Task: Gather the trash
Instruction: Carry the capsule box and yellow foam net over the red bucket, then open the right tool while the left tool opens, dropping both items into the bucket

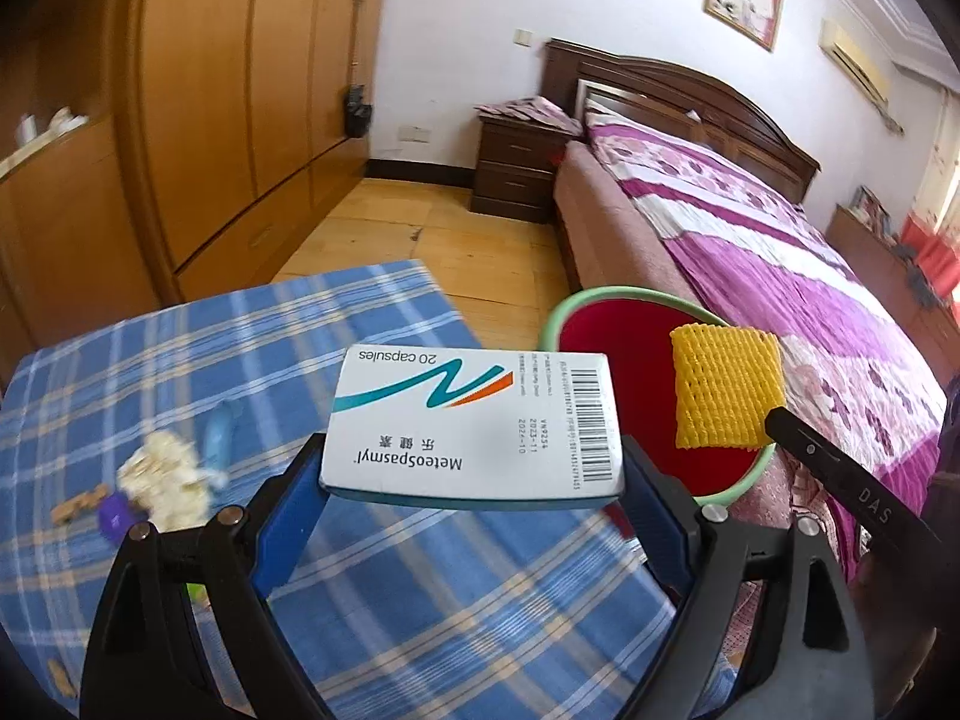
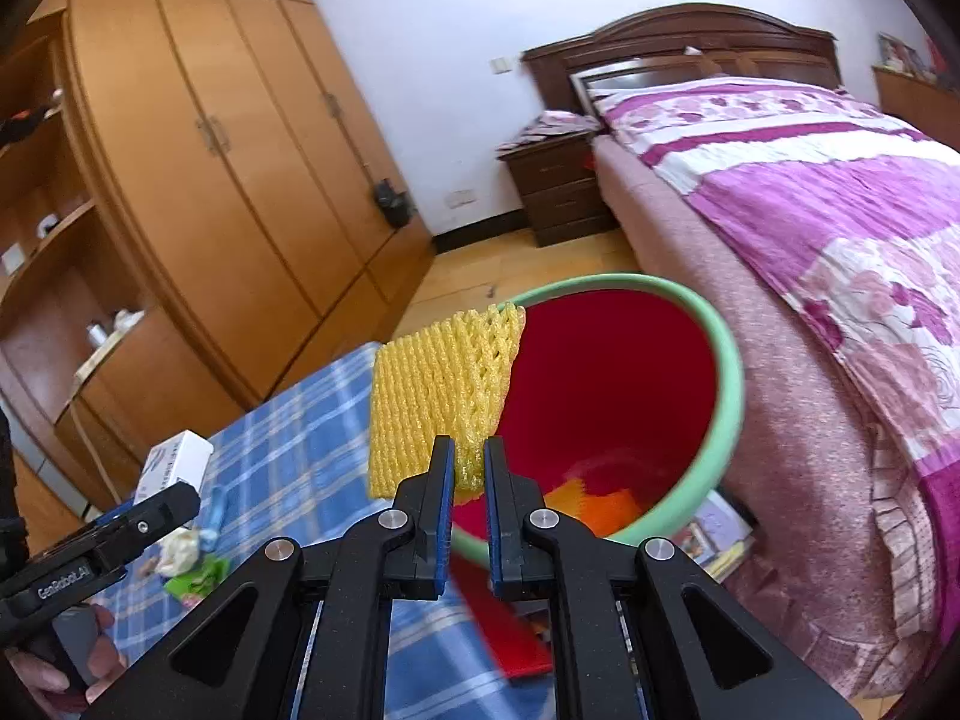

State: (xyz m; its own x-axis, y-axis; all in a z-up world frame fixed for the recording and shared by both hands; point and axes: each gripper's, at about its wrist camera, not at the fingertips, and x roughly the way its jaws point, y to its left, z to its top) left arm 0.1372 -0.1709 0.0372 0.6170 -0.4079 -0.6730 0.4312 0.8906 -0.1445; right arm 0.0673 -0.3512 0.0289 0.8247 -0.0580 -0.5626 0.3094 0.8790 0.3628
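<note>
- Right wrist view: right gripper is pinching the yellow foam net by one edge at centre frame; it risks slipping short of the bin.
- Left gripper is clamping the medicine box by its near end; it could be tipping out onto the worktop.

Home bedroom: made bed, wooden wardrobe, nightstand.
</note>
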